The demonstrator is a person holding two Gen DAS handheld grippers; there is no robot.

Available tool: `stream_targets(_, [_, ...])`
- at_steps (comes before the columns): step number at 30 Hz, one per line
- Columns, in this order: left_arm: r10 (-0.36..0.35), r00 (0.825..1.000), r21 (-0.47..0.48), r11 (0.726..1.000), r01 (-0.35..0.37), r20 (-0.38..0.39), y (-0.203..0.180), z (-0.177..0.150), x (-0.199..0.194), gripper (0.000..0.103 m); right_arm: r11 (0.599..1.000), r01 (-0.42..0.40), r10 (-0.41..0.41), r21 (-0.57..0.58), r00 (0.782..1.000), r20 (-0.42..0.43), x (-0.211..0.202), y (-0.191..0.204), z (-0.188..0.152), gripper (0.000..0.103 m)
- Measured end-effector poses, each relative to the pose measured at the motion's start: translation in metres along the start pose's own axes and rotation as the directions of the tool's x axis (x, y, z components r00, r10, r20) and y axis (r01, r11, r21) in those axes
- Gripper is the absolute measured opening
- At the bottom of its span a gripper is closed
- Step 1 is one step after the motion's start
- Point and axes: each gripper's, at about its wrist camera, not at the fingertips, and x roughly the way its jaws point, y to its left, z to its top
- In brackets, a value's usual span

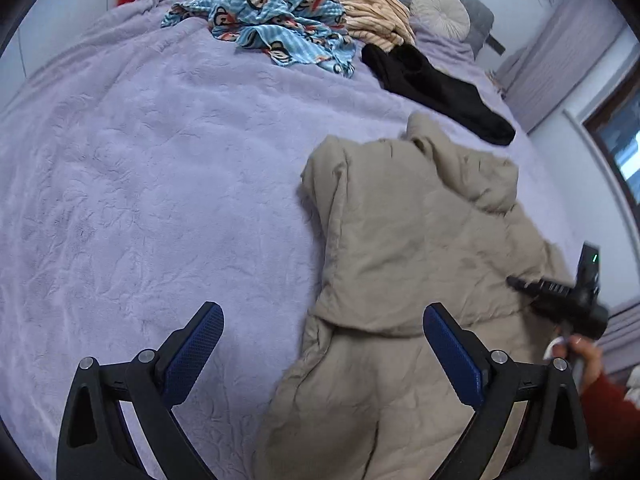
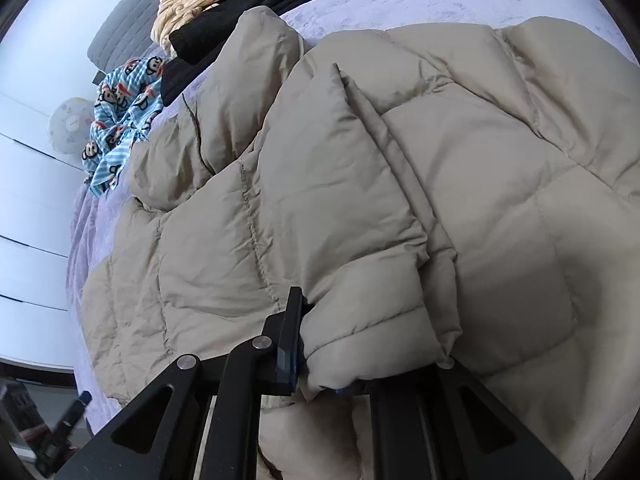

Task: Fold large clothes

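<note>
A large beige puffer jacket (image 1: 412,240) lies on the lilac bed cover (image 1: 160,160), on the right side, with a sleeve folded over its body. My left gripper (image 1: 324,344) is open and empty, held above the jacket's lower left edge. My right gripper (image 1: 520,282) shows at the far right of the left wrist view, on the jacket's right side. In the right wrist view the right gripper (image 2: 360,344) is shut on the cuff of the jacket's sleeve (image 2: 360,320); the right finger is hidden under the fabric.
A blue monkey-print garment (image 1: 276,20), a cream striped garment (image 1: 372,8) and a black garment (image 1: 436,88) lie near the grey headboard (image 1: 476,12). A round white cushion (image 1: 440,10) sits by the pillow. A window (image 1: 620,140) is on the right wall.
</note>
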Motion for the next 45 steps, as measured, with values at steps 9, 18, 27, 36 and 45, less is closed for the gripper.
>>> stream_targets(9, [-0.249, 0.954, -0.205, 0.955, 0.213, -0.166, 0.007, 0.067, 0.127, 0.036, 1.0, -0.004, 0.004, -0.012, 1.0, -0.001, -0.005, -0.003, 0.001, 0.013])
stream_targets(18, [0.054, 0.996, 0.0, 0.999, -0.054, -0.073, 0.019, 0.062, 0.121, 0.025, 0.999, -0.013, 0.013, -0.038, 1.0, 0.002, 0.006, 0.02, -0.002, 0.012])
stream_targets(27, [0.224, 0.973, 0.034, 0.973, -0.226, 0.06, 0.009, 0.067, 0.084, 0.025, 1.0, -0.006, 0.006, 0.02, 0.999, -0.04, -0.007, 0.002, -0.007, 0.025])
stream_targets(36, [0.147, 0.987, 0.114, 0.982, -0.153, 0.06, -0.007, 0.055, 0.041, 0.026, 0.992, 0.106, -0.093, -0.073, 0.982, 0.165, -0.081, 0.002, 0.004, 0.023])
stream_targets(45, [0.226, 0.974, 0.144, 0.965, -0.221, -0.02, -0.022, 0.001, 0.109, 0.026, 0.976, 0.088, -0.082, -0.198, 0.996, 0.037, 0.003, 0.013, 0.006, 0.012])
